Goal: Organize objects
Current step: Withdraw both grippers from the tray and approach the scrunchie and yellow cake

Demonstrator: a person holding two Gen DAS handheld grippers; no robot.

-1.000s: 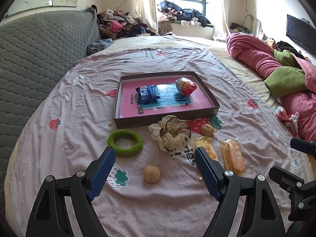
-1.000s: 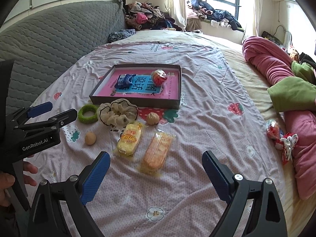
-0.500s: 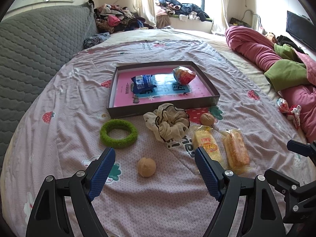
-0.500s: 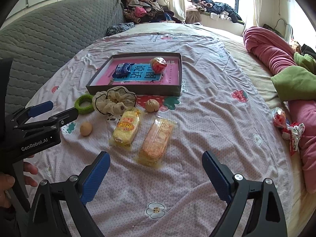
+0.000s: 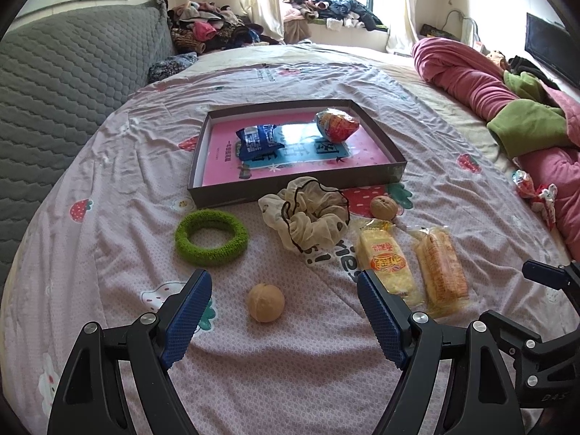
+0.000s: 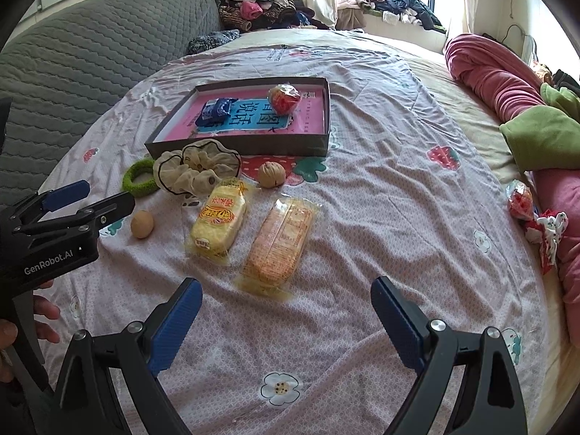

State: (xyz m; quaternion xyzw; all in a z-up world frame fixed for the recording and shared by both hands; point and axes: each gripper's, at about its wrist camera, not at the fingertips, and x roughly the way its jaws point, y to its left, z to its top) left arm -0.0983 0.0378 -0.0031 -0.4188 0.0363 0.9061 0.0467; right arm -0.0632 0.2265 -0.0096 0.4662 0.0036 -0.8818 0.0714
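Two hand-held grippers hang over the bed, both spread wide, nothing between the pads. Left hand-held gripper (image 5: 284, 288): a small tan ball (image 5: 266, 302) lies on the bedsheet (image 5: 108, 253) just beyond the gap between its fingers, not touched. Right hand-held gripper (image 6: 286, 301): an orange-wrapped snack pack (image 6: 281, 244) lies just ahead of its gap, a yellow snack pack (image 6: 219, 223) close beside that on the left.

Further out: a green ring (image 5: 212, 237), a cream scrunchie (image 5: 308, 217) and a walnut (image 5: 383, 208), all short of the box's near wall. The shallow dark box (image 5: 290, 190) holds a blue packet (image 5: 258, 142) and a red-wrapped snack (image 5: 337, 125).

Open sheet lies right of the box, up to a pink quilt (image 6: 500, 83). A small red wrapper (image 6: 520, 199) sits against the quilt; contents unclear. Part of a hand (image 6: 21, 330) shows at the left edge of the right wrist view, mostly cut off.
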